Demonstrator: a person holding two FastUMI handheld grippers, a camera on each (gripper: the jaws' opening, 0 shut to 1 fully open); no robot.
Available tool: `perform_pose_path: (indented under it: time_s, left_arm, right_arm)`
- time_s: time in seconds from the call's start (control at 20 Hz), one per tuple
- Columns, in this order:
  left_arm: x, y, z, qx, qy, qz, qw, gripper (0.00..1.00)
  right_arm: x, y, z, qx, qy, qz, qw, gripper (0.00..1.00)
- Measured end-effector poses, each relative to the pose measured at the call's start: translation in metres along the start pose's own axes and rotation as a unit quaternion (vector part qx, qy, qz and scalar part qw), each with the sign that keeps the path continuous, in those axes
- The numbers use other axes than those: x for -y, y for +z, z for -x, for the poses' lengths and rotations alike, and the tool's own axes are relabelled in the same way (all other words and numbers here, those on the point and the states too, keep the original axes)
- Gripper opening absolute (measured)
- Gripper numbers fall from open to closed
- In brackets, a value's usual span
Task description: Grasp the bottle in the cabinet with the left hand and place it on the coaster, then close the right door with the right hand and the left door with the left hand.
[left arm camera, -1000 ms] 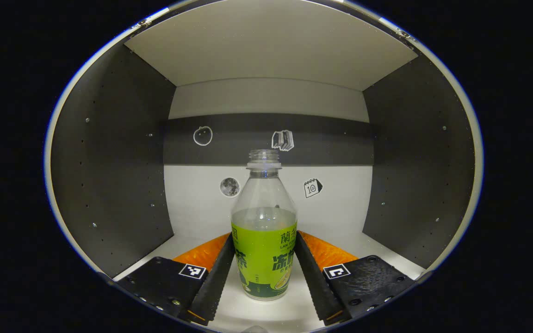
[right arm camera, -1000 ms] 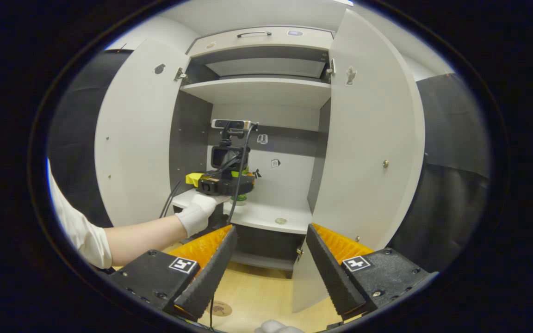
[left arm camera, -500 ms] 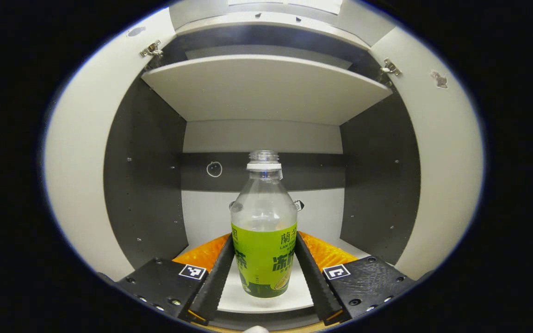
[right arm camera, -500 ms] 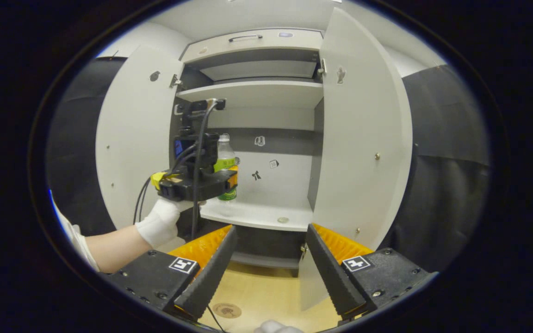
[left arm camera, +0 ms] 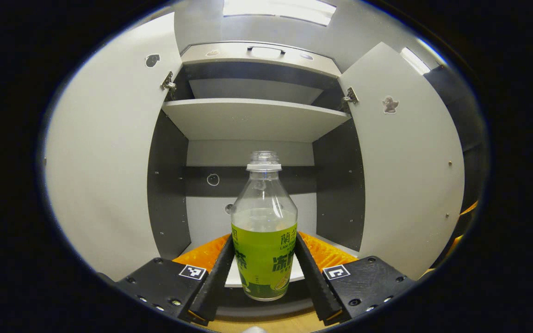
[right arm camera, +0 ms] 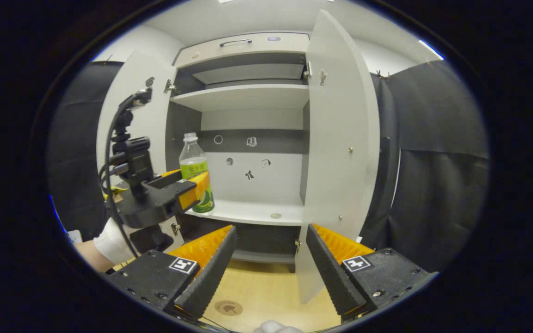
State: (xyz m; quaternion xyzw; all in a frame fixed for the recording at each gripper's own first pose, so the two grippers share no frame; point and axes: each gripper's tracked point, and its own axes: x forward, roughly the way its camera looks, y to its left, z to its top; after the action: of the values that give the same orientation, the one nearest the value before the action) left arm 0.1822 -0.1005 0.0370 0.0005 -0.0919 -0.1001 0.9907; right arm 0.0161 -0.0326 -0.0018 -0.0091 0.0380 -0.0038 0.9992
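A clear bottle (left arm camera: 264, 231) with a green label and no cap stands upright between my left gripper's (left arm camera: 264, 273) fingers, which press on both its sides. It hangs just in front of the open cabinet's lower shelf (left arm camera: 234, 277). In the right gripper view the same bottle (right arm camera: 195, 171) sits in the left gripper (right arm camera: 199, 185), held by a gloved hand (right arm camera: 109, 238) at the cabinet's left front. My right gripper (right arm camera: 270, 231) is open and holds nothing, low in front of the cabinet. A round brown coaster (right arm camera: 228, 307) lies on the wooden tabletop below. The left door (left arm camera: 104, 162) and right door (left arm camera: 405, 162) both stand open.
The right door (right arm camera: 336, 152) swings out toward my right gripper. A small round disc (right arm camera: 275, 215) lies on the lower shelf. An upper shelf (right arm camera: 243, 97) and a drawer with a handle (right arm camera: 235, 42) sit above. Black cloth (right arm camera: 433, 162) hangs to the right.
My left gripper has drawn back out of the cabinet with the bottle in it, from deep over the shelf to in front of its edge. The right gripper has shifted slightly.
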Motion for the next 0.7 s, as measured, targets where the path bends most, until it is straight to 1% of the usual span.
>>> perform_pose_path:
  time_s: [0.15, 0.25, 0.3, 0.35, 0.4, 0.45, 0.5, 0.55, 0.6, 0.65, 0.7]
  left_arm:
    - [0.008, -0.008, 0.028, -0.002, -0.012, 0.006, 1.0, 0.76]
    - [0.015, -0.02, 0.049, -0.011, -0.023, 0.013, 1.0, 0.76]
    - [0.018, -0.026, 0.059, -0.017, -0.026, 0.016, 0.999, 0.77]
    - [0.021, -0.034, 0.068, -0.024, -0.031, 0.018, 0.999, 0.76]
    - [0.024, -0.042, 0.077, -0.03, -0.036, 0.022, 0.999, 0.76]
    - [0.027, -0.05, 0.087, -0.034, -0.041, 0.025, 0.998, 0.77]
    - [0.03, -0.056, 0.094, -0.034, -0.046, 0.027, 0.998, 0.77]
    - [0.035, -0.062, 0.103, -0.031, -0.053, 0.03, 0.998, 0.77]
    - [0.04, -0.068, 0.108, -0.028, -0.062, 0.031, 0.997, 0.77]
    - [0.045, -0.074, 0.114, -0.028, -0.068, 0.027, 0.997, 0.77]
    - [0.049, -0.084, 0.118, -0.031, -0.072, 0.022, 0.997, 0.76]
  right_arm:
    - [0.004, -0.008, 0.007, -0.008, -0.005, -0.012, 1.0, 0.95]
    - [0.005, -0.014, 0.012, -0.016, -0.006, -0.025, 1.0, 0.99]
    - [0.006, -0.016, 0.015, -0.019, -0.006, -0.03, 0.999, 0.99]
    - [0.008, -0.017, 0.016, -0.022, -0.009, -0.032, 0.999, 0.95]
    - [0.012, -0.019, 0.018, -0.024, -0.014, -0.032, 0.999, 0.99]
    - [0.014, -0.02, 0.02, -0.026, -0.017, -0.034, 0.999, 0.99]
    - [0.017, -0.021, 0.022, -0.027, -0.02, -0.034, 0.999, 0.95]
    - [0.019, -0.021, 0.023, -0.029, -0.023, -0.034, 0.999, 0.99]
    - [0.02, -0.021, 0.025, -0.031, -0.025, -0.032, 0.999, 0.95]
    - [0.021, -0.021, 0.026, -0.032, -0.026, -0.031, 0.999, 0.99]
    - [0.022, -0.021, 0.027, -0.033, -0.026, -0.031, 0.999, 0.99]
